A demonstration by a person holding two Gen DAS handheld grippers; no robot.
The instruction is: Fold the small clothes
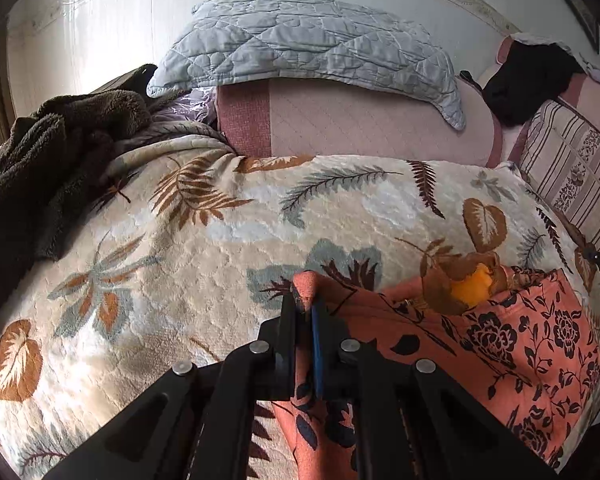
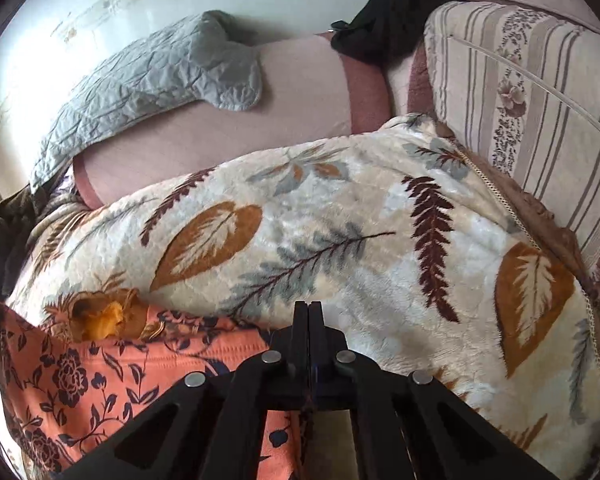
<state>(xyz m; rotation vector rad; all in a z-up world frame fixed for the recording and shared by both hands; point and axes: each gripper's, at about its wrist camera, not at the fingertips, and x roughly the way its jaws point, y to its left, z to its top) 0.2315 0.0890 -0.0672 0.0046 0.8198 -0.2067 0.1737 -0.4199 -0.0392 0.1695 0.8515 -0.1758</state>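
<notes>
An orange garment with a dark flower print (image 1: pixel 500 344) lies on the leaf-patterned blanket (image 1: pixel 220 240). My left gripper (image 1: pixel 304 300) is shut on the garment's left corner, and a fold of cloth sticks up between its fingers. In the right wrist view the same garment (image 2: pixel 80 376) lies at the lower left, and my right gripper (image 2: pixel 308 312) is shut, with the garment's right edge running in under its fingers. A brown and yellow patch (image 1: pixel 472 280) sits at the garment's far edge.
A grey quilted pillow (image 1: pixel 300 40) lies on a pink mattress (image 1: pixel 360 120) behind the blanket. A dark fleece heap (image 1: pixel 48 160) lies at the left. A black cloth (image 1: pixel 528 76) and a striped floral cushion (image 2: pixel 520 100) are at the right.
</notes>
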